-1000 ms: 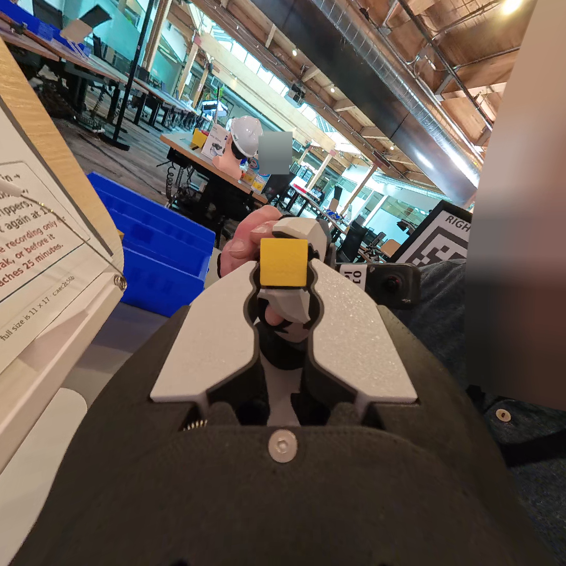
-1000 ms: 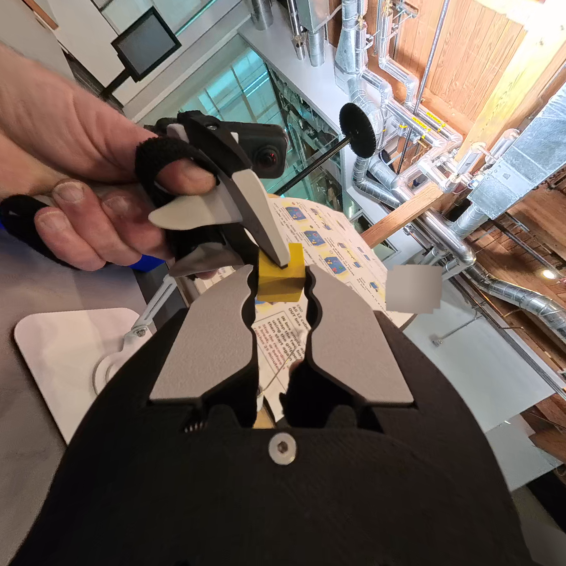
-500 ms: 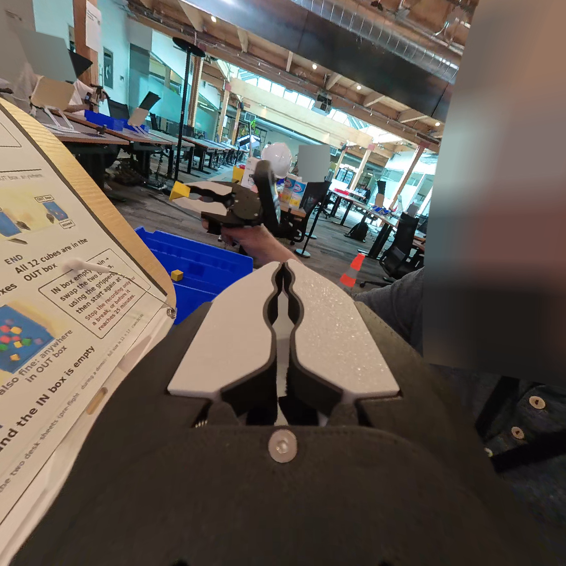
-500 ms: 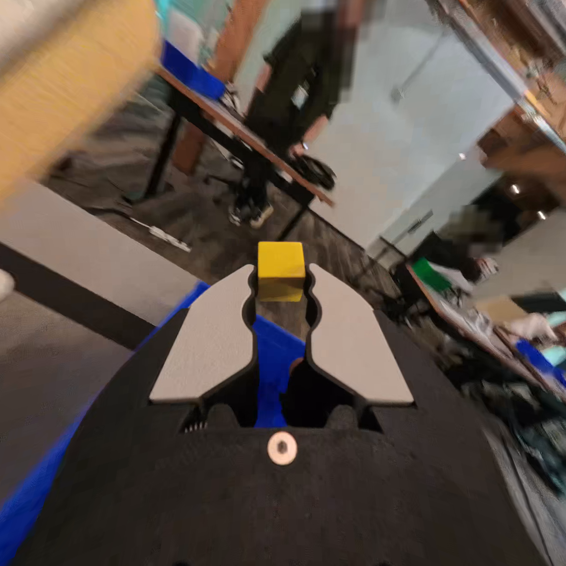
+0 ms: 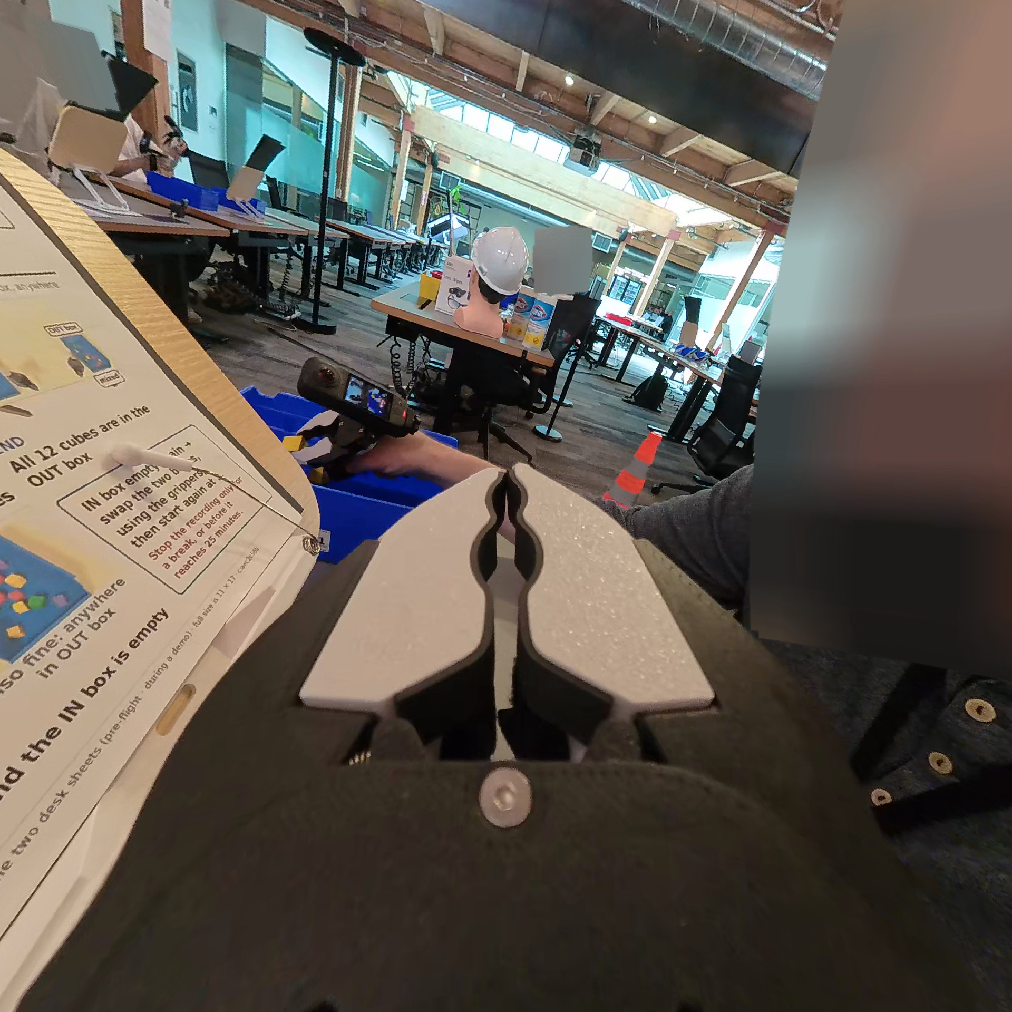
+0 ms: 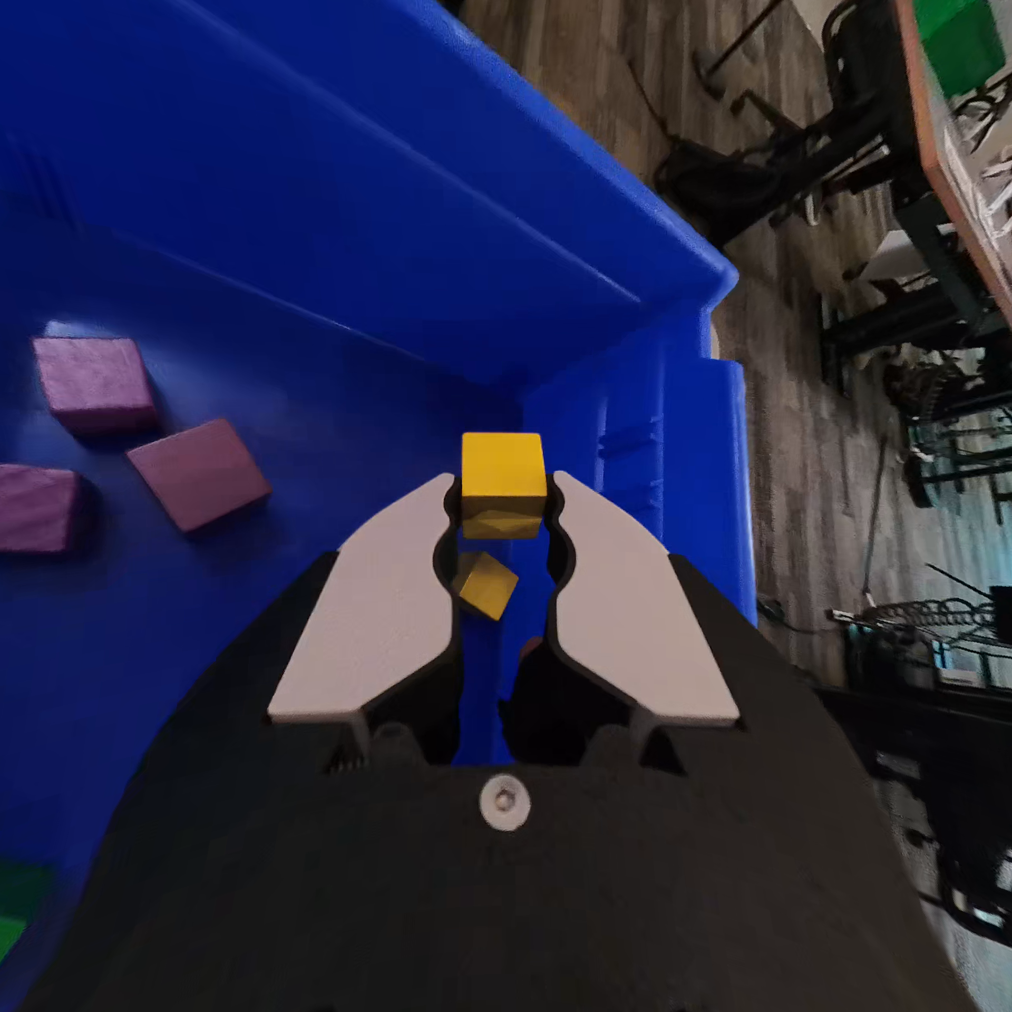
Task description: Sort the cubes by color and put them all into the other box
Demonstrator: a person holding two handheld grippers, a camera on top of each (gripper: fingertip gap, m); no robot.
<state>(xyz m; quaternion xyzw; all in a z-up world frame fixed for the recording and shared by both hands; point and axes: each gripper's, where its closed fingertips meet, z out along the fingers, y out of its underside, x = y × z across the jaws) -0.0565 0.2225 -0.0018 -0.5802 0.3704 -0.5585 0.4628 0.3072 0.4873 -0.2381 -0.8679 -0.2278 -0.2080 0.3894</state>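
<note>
My fingers (image 6: 383, 591) matt, grainy pale plastic, yellow cube (image 6: 502, 465) smooth painted wood, blue box (image 6: 383, 219) glossy moulded plastic, purple cubes (image 6: 200, 473) at nine o'clock dull painted.

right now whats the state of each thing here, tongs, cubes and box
left tongs: shut, nothing between them
right tongs: shut on a yellow cube, above the blue box
second yellow cube: tilted, in the box
purple cubes: three, lying on the box floor
green cube: at the view's edge
</note>
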